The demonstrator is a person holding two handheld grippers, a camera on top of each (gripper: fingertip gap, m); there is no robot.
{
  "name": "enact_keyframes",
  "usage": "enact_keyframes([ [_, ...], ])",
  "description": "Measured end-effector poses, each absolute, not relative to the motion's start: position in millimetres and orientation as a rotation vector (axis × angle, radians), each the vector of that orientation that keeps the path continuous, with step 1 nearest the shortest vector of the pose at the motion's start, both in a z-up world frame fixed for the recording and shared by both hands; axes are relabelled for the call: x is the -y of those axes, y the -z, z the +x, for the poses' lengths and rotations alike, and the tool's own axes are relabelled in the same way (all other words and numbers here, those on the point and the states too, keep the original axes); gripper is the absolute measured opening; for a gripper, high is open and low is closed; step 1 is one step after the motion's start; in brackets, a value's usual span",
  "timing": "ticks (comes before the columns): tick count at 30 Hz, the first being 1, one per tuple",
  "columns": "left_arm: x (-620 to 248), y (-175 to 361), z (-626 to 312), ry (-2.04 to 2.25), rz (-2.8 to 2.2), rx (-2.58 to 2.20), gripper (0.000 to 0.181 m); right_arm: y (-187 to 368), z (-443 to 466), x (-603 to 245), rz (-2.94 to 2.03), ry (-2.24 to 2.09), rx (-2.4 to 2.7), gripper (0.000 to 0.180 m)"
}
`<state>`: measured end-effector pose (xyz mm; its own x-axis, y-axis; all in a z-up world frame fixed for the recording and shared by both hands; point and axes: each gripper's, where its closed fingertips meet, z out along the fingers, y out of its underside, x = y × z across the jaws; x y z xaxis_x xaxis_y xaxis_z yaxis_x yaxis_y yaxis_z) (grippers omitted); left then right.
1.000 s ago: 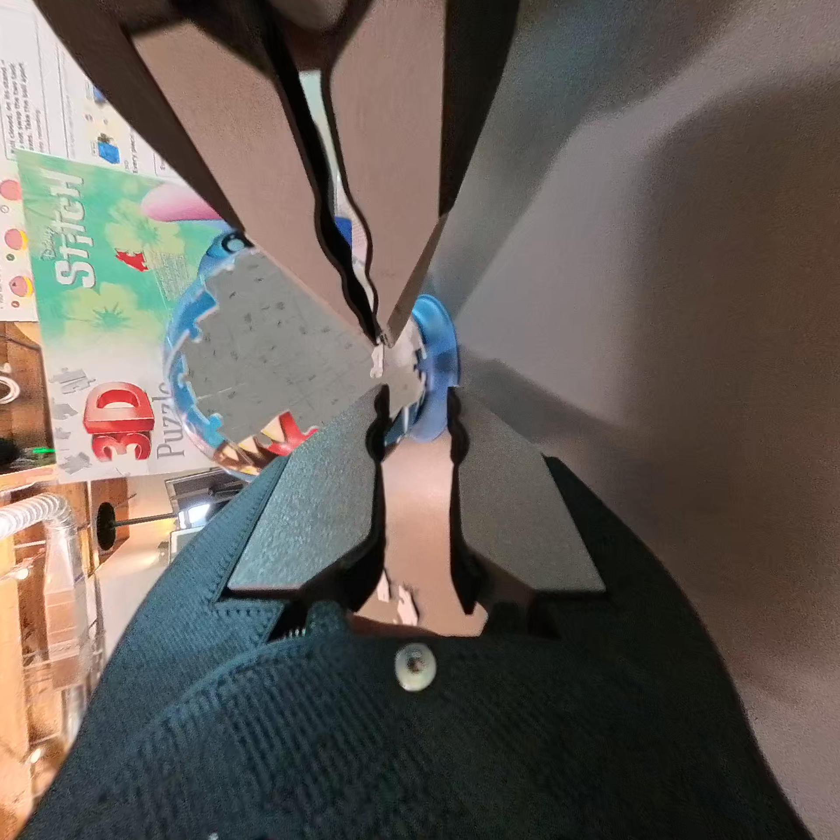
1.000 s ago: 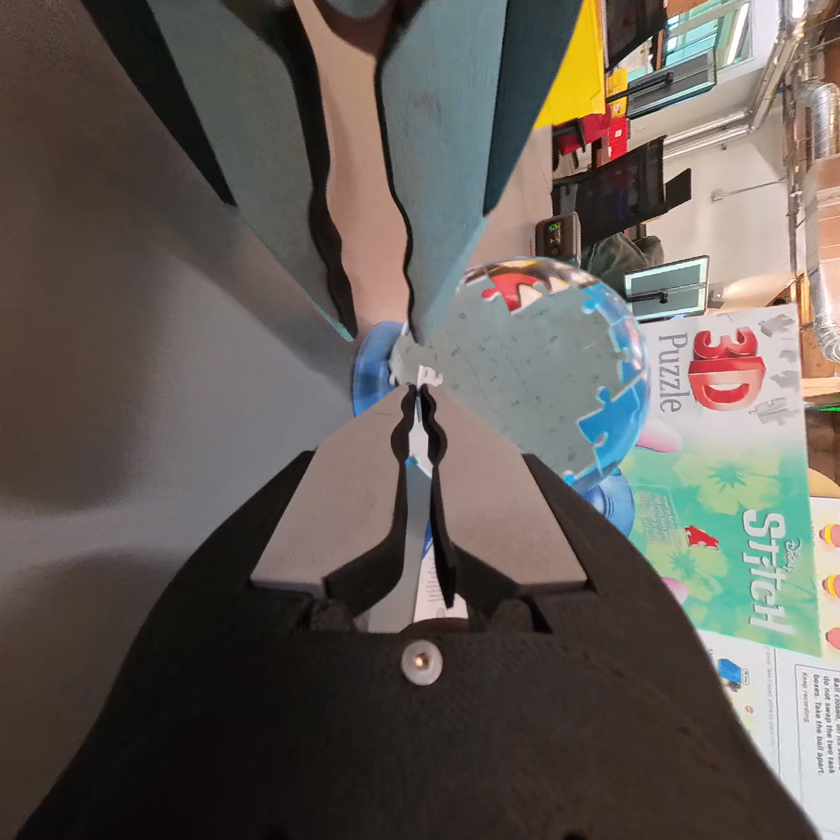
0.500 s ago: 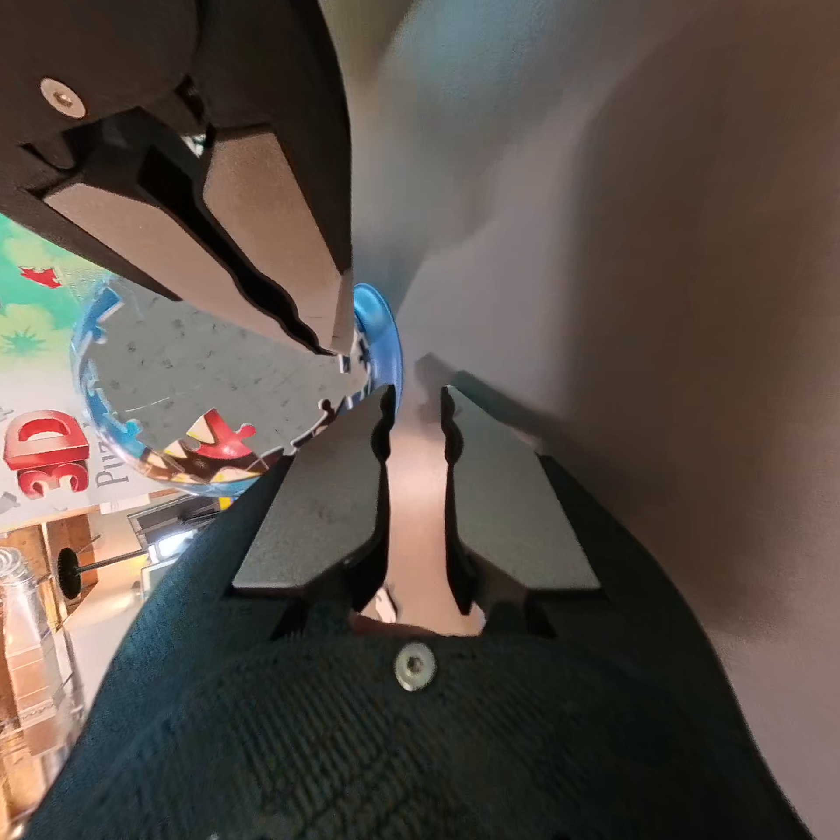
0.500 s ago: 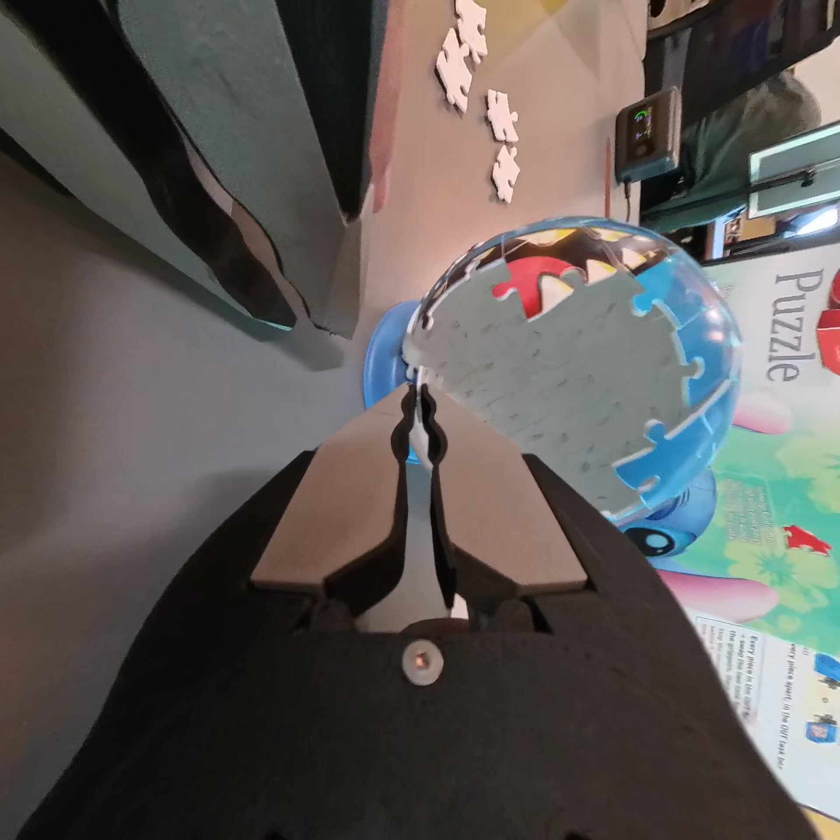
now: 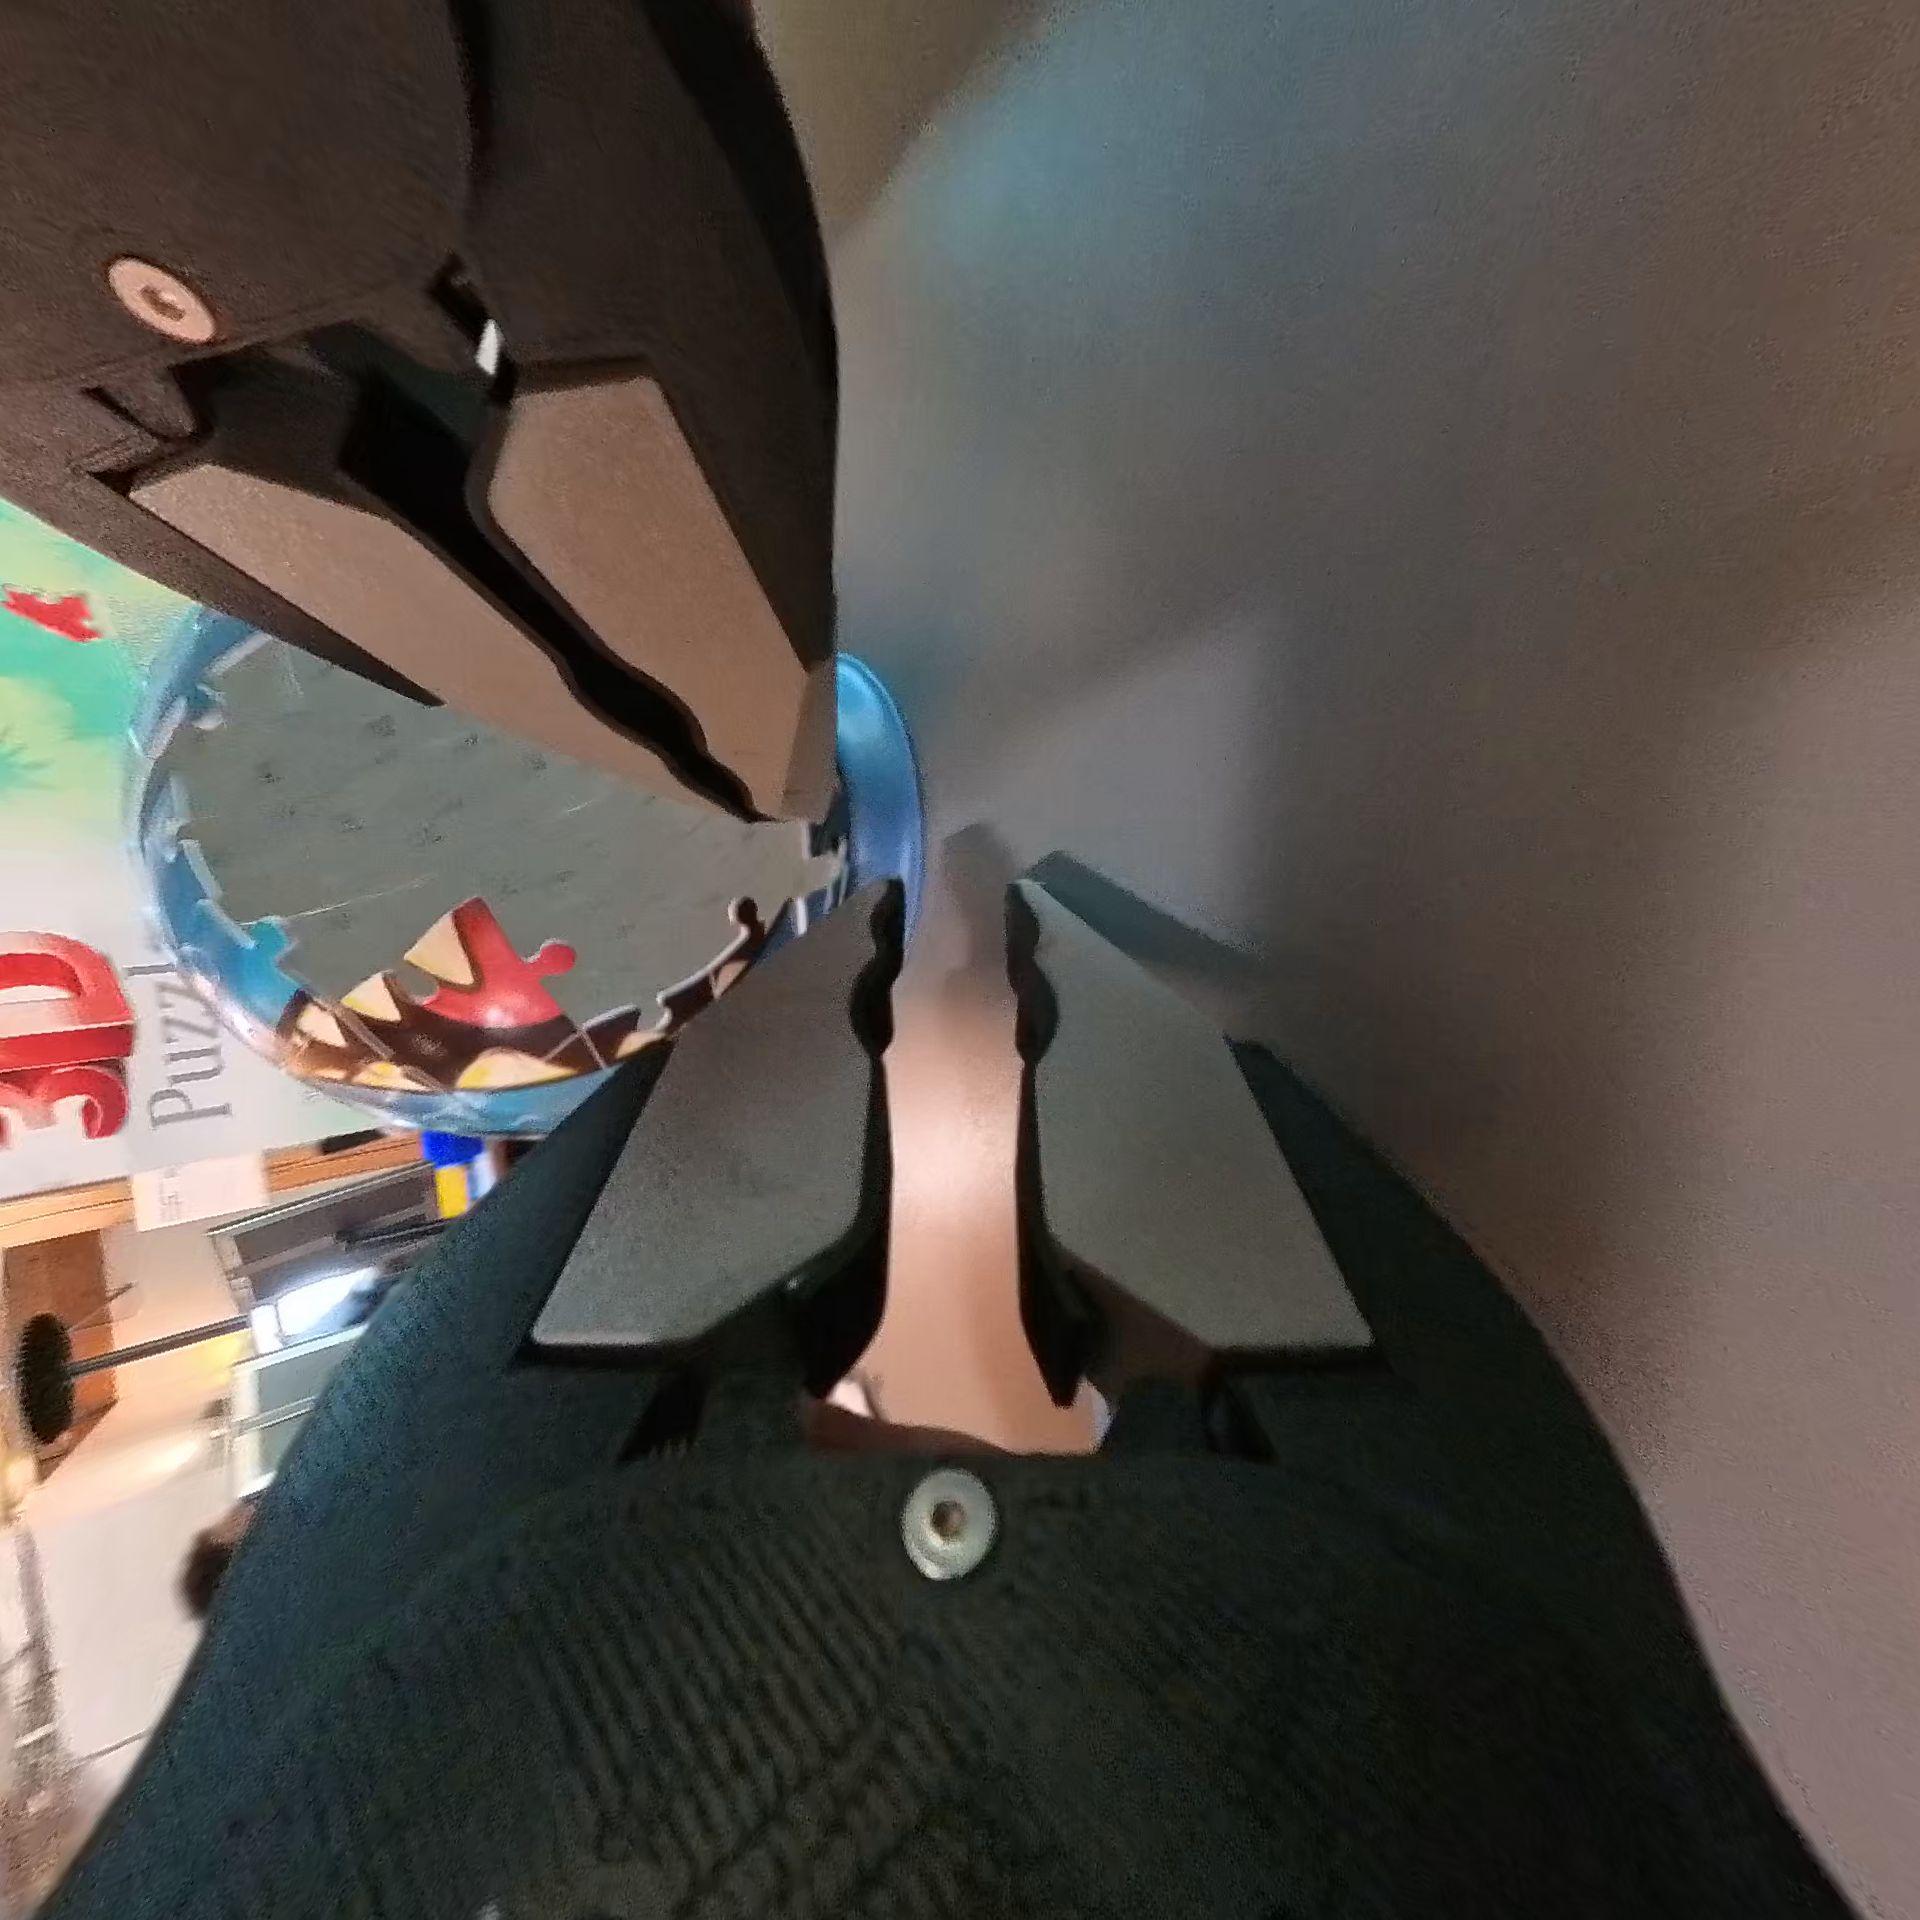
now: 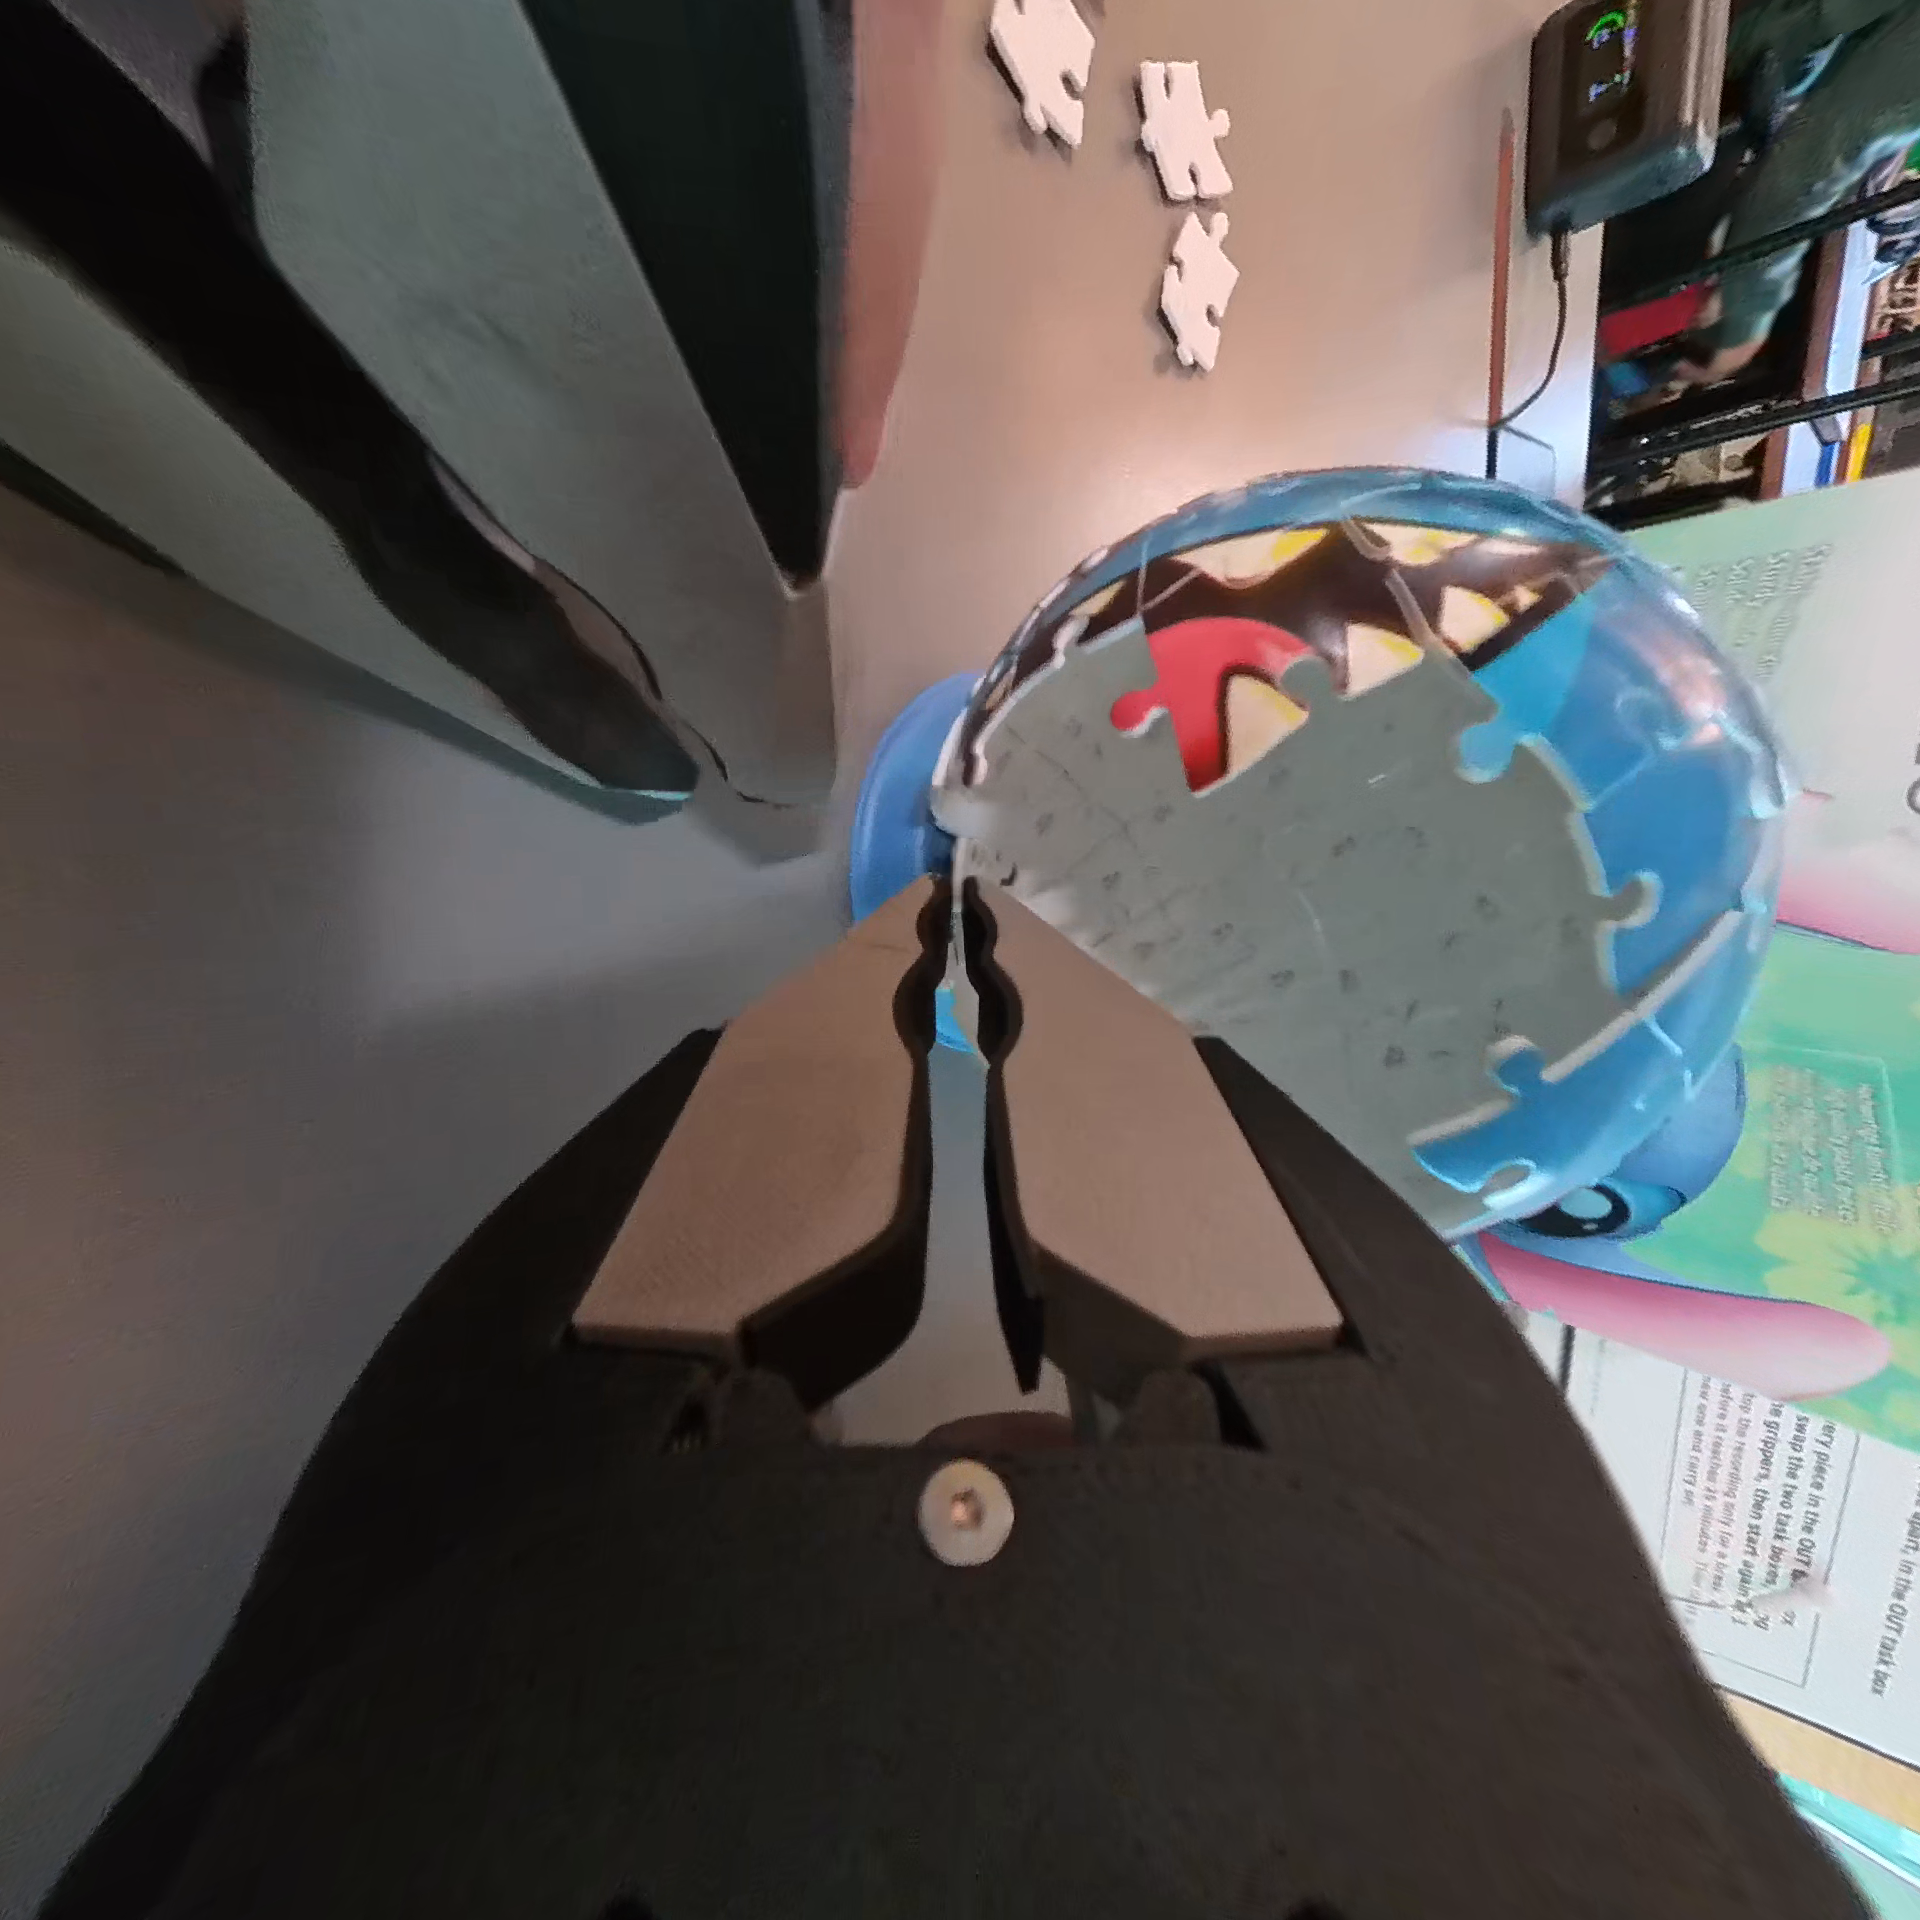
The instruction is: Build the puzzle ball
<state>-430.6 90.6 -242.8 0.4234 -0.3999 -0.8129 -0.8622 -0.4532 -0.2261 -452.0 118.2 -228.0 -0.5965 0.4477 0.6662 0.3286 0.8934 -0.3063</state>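
Observation:
The puzzle ball is a part-built clear sphere with grey piece backs and blue and red printed pieces, on a blue stand. It also shows in the left wrist view. My right gripper is shut on a thin white puzzle piece, seen edge-on, held at the ball's open rim by the stand. My left gripper is open and empty, just beside the stand. Each gripper shows in the other's view: the right one is shut, the left one open.
Several loose white puzzle pieces lie on the tan table beyond the ball. A dark power bank with a cable sits near them. The green puzzle box stands behind the ball, with a printed sheet beside it. Across from one pair of fingers to the other is roughly 4 cm.
The right gripper has carried the white piece down to the ball's rim by the stand. The left gripper has drawn a little away from the ball and stays open.

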Motion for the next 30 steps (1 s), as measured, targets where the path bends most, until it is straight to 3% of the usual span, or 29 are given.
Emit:
enact_keyframes([
  [5,-75.6,242.8,-442.4,-0.962,-2.024,-1.087,0.017,230.6,-455.3,-122.3,-0.594,-0.175,2.269,0.000],
  [11,-70.8,235.7,-426.7,-0.656,-2.039,-0.915,0.034,231.2,-457.1,-119.2,-0.595,-0.169,2.287,0.000],
  [30,-70.4,240.5,-424.9,-0.626,-2.041,-0.885,0.025,231.4,-455.7,-119.0,-0.645,-0.190,2.316,0.000],
])
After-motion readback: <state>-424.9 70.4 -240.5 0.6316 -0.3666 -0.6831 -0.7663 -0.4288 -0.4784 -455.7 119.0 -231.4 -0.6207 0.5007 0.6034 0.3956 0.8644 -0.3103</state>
